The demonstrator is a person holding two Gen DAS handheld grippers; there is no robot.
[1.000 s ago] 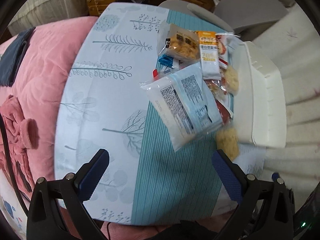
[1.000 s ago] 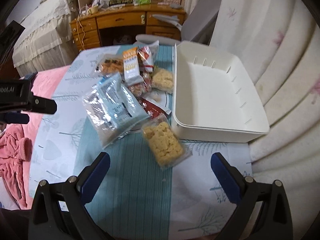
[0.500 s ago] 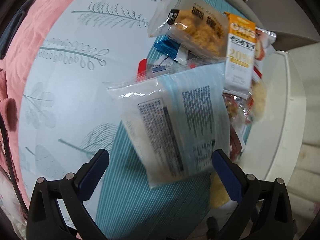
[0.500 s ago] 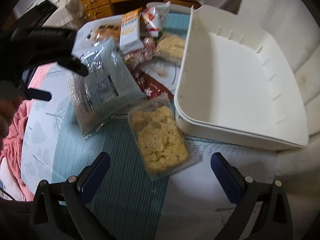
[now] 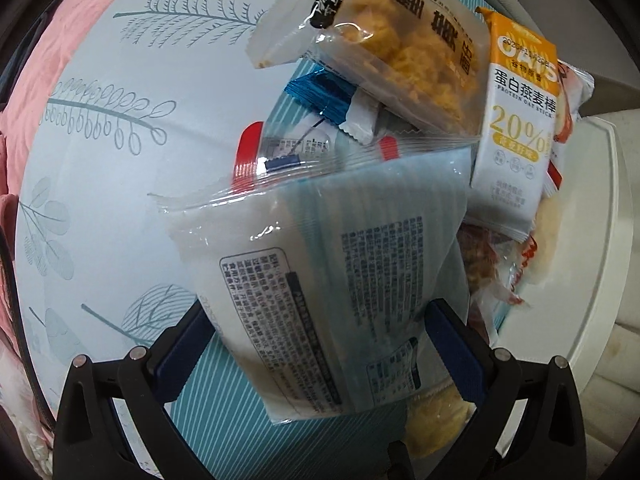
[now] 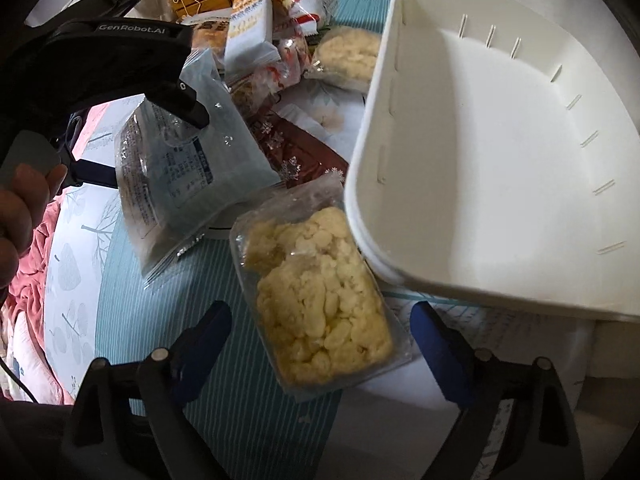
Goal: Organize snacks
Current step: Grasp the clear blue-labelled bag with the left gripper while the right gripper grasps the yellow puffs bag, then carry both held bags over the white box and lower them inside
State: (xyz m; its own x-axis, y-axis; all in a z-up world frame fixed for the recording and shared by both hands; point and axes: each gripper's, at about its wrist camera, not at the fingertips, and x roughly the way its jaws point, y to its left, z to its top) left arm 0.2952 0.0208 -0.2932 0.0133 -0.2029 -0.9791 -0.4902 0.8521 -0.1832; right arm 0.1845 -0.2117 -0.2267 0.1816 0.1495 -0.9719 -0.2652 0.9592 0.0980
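Bench (image 5: 100,128) under a leaf-print cloth, snacks heaped beside the white bin (image 6: 500,152); a second ago you hovered well back, now your left hand-held gripper (image 5: 320,344) straddles the blue-white packet (image 5: 340,264), jaws open; right hand-held gripper (image 6: 320,344), open, brackets the yellow puff bag (image 6: 316,300); both grasps imminent; bin empty.

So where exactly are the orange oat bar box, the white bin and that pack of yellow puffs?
oat bar box (image 5: 516,132): left wrist view, on its white front panel.
white bin (image 6: 492,152): right wrist view, on its bare inner floor.
yellow puff pack (image 6: 320,304): right wrist view, on the puffs at its middle.
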